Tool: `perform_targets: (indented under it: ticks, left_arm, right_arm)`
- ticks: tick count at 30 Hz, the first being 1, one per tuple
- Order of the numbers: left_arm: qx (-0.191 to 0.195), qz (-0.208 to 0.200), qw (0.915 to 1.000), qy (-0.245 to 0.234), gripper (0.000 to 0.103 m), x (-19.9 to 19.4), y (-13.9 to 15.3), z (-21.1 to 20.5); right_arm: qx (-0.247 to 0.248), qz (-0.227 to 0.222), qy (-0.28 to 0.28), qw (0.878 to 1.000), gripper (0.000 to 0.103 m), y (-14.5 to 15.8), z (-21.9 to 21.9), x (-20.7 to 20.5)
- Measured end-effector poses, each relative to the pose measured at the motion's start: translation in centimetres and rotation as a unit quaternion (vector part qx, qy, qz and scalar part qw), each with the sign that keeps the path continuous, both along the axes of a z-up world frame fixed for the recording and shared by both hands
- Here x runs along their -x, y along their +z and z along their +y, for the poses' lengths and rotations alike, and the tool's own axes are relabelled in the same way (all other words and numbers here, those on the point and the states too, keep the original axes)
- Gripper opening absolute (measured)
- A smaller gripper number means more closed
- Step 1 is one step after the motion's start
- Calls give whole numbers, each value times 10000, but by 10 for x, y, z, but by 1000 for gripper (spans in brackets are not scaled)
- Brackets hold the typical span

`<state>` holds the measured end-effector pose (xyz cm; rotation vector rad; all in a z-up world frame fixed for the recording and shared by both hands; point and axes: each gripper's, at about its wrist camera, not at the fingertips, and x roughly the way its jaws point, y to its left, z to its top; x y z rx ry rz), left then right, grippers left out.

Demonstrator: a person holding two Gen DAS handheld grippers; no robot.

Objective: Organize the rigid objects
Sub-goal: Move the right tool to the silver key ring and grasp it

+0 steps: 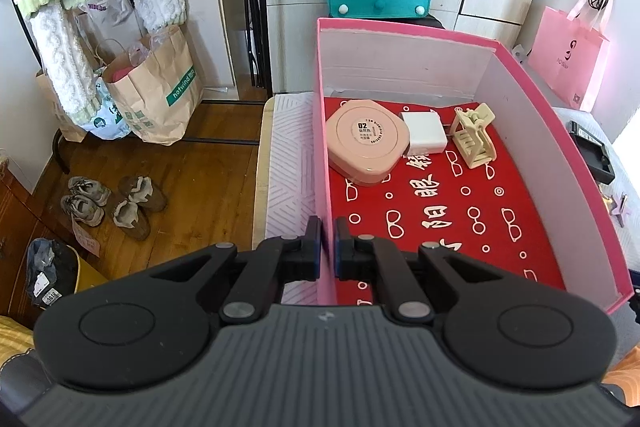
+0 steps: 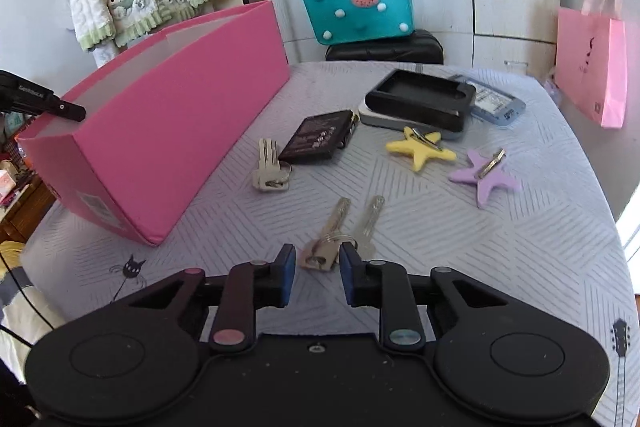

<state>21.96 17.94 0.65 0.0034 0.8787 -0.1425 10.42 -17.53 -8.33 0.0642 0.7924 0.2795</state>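
Note:
My left gripper (image 1: 328,241) is shut on the left wall of the pink box (image 1: 323,131). The box holds a pink round case (image 1: 366,141), a white charger (image 1: 423,133) and a cream hair claw (image 1: 474,135) on a red lining. My right gripper (image 2: 317,269) is open low over the table, its fingers either side of a pair of keys on a ring (image 2: 340,235). The pink box (image 2: 160,131) shows at left in the right wrist view, with the left gripper at its near end.
On the table beyond lie a second key bunch (image 2: 270,167), a black battery (image 2: 318,139), a yellow star clip (image 2: 420,147), a purple star clip (image 2: 484,177), a black tray (image 2: 422,99) and a blue device (image 2: 494,105). A teal bag (image 2: 358,5) stands behind.

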Motion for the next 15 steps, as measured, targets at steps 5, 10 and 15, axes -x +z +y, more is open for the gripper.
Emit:
perform_targets:
  ticks: [5,10,15]
  left_arm:
    - [-132,-19,9999,26,6,-1,-4,-5]
    - [-19,-17,9999,123,6,1,-5,-2]
    - [110,0,9997,228,5,2,-4,0]
  right_arm:
    - [114,-154,-22,9998,16,-2,7,-6]
    - [-303,-41,-82,9995,10,-2,-10,-18]
    - [-678,-91,44,9976,9,7,-20,-23]
